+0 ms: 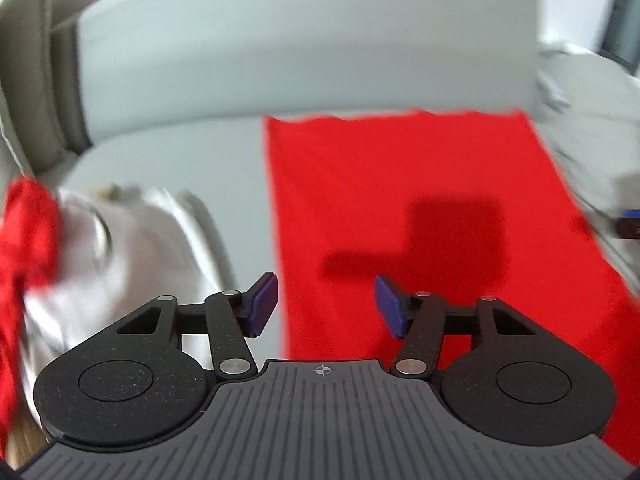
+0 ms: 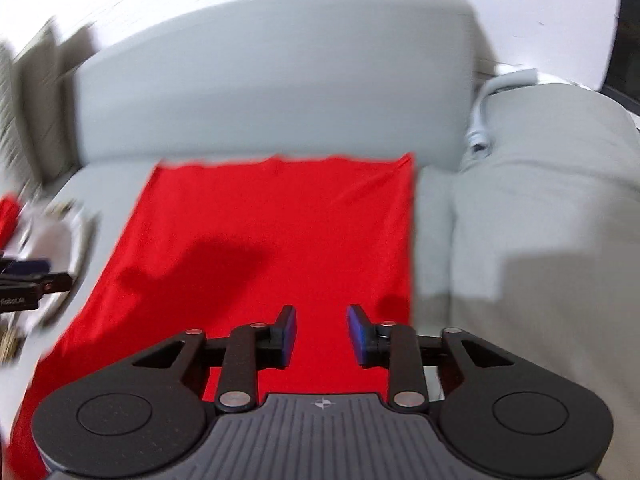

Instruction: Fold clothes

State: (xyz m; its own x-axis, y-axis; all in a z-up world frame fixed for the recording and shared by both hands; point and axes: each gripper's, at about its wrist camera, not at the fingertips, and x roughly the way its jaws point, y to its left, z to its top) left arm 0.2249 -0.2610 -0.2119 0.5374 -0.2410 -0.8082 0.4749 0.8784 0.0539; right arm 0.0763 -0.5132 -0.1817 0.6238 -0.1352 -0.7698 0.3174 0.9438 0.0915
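Nearest, the left gripper (image 1: 325,304) is hovering with its 2 blue-padded fingers (image 1: 262,302) spread and nothing between them. The right gripper (image 2: 322,334) is likewise standing apart and empty. Below both, the red garment (image 2: 256,240) is lying flat on the grey sofa seat (image 1: 168,184), its near end cut off by the gripper bodies. At left, a blurred heap of white and red clothes (image 1: 80,248) is hard to make out. Beyond, the sofa backrest (image 2: 272,72) is rising.

grey sofa seat (image 2: 120,176) | red cloth (image 2: 260,240) flat; clothes pile (image 1: 120,248) left
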